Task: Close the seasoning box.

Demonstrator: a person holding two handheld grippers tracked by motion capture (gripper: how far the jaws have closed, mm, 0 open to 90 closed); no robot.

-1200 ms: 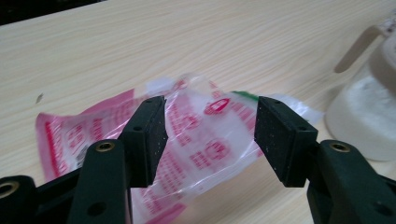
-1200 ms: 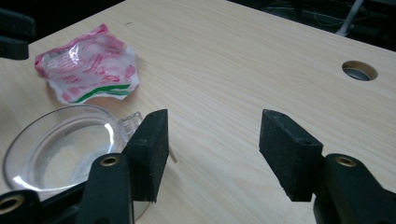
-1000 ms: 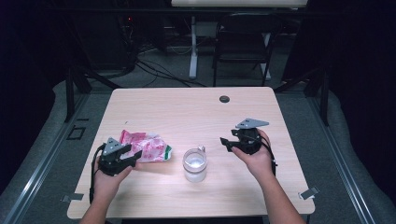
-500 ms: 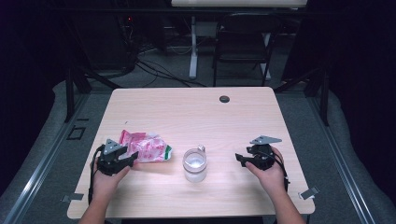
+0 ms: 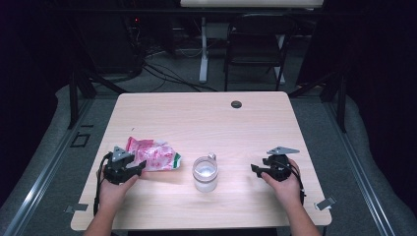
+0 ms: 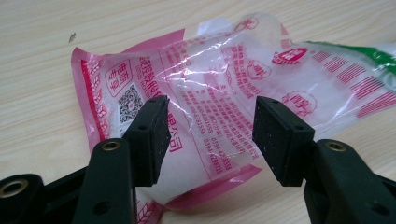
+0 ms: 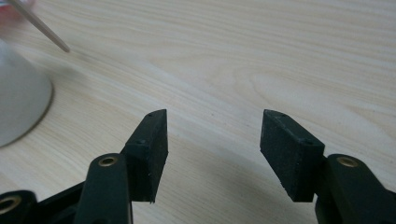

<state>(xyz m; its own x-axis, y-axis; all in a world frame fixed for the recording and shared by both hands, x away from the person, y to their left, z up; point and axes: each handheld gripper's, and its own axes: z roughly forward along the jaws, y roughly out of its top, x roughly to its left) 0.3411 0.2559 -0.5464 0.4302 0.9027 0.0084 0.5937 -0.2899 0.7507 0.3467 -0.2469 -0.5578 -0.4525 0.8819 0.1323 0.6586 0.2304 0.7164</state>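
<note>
Pale wooden tabletop (image 5: 206, 118): crumpled pink-and-clear plastic packet (image 5: 153, 155) at lower left, between the open left gripper (image 6: 208, 135) fingers; right gripper (image 7: 212, 149) open, empty. Closing squarely on the packet's edge should prevent slipping.

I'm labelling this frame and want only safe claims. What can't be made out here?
- Packet: left gripper view, right end cut by the frame edge; print too small to read.
- Cup: right gripper view, blurred and cropped at the left edge.
- Cup contents: high view, too small.
- Thin stick: its upper end is cut off.
</note>
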